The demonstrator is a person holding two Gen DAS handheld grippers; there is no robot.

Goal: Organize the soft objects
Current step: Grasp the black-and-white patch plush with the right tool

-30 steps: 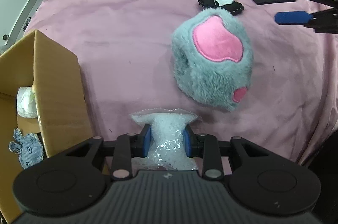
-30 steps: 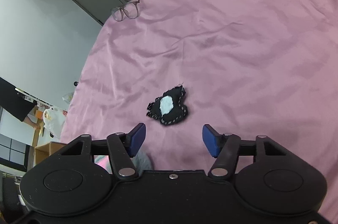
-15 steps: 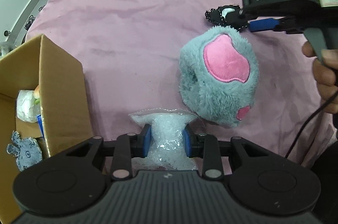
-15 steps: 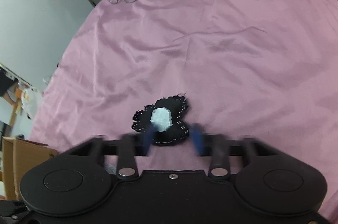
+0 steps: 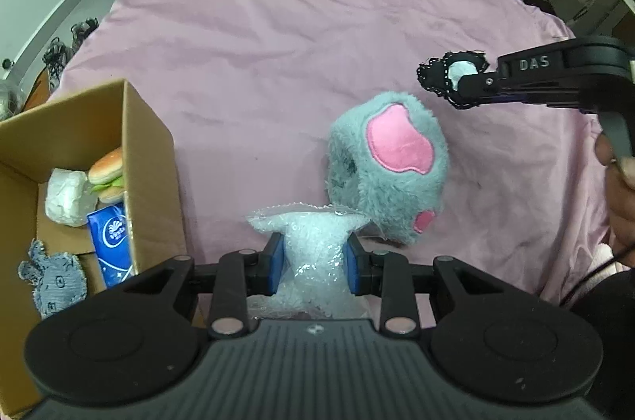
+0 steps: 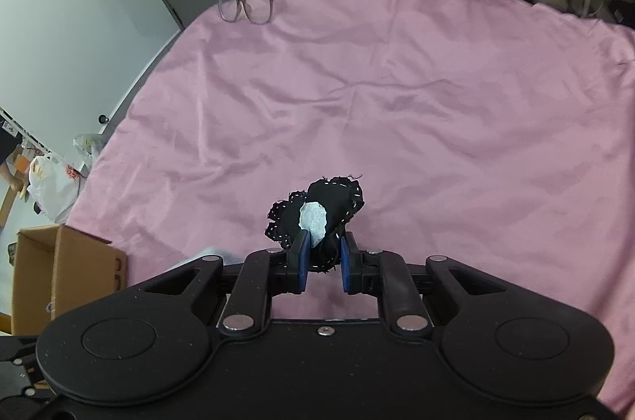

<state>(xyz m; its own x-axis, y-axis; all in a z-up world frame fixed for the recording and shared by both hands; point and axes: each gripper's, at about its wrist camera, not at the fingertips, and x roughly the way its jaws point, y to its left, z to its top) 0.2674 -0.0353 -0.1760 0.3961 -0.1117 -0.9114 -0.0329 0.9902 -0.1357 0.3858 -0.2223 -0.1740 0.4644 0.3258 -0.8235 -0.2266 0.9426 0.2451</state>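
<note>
My left gripper (image 5: pixel 315 263) is shut on a clear bag of white filling (image 5: pixel 313 237), held just above the pink cloth (image 5: pixel 278 43). A grey plush paw with pink pads (image 5: pixel 389 174) lies just beyond the bag, to the right. My right gripper (image 6: pixel 322 259) has its jaws closing, and the blue pads pinch the lower edge of a black stitched fabric piece with a white patch (image 6: pixel 317 210). The left wrist view shows that gripper (image 5: pixel 460 91) holding the fabric piece (image 5: pixel 436 75) beyond the paw, with a hand on its handle.
An open cardboard box (image 5: pixel 147 158) stands at the left, holding a toy burger (image 5: pixel 105 174), a white bundle (image 5: pixel 65 196), a blue tissue pack (image 5: pixel 113 241) and a denim bunny (image 5: pixel 55 277). Glasses (image 6: pixel 248 5) lie at the cloth's far edge. Jars and clutter stand beyond it.
The right gripper came down over the black fabric piece, closed on it and raised it. The left gripper rose with the bag, so more of the box interior shows.
</note>
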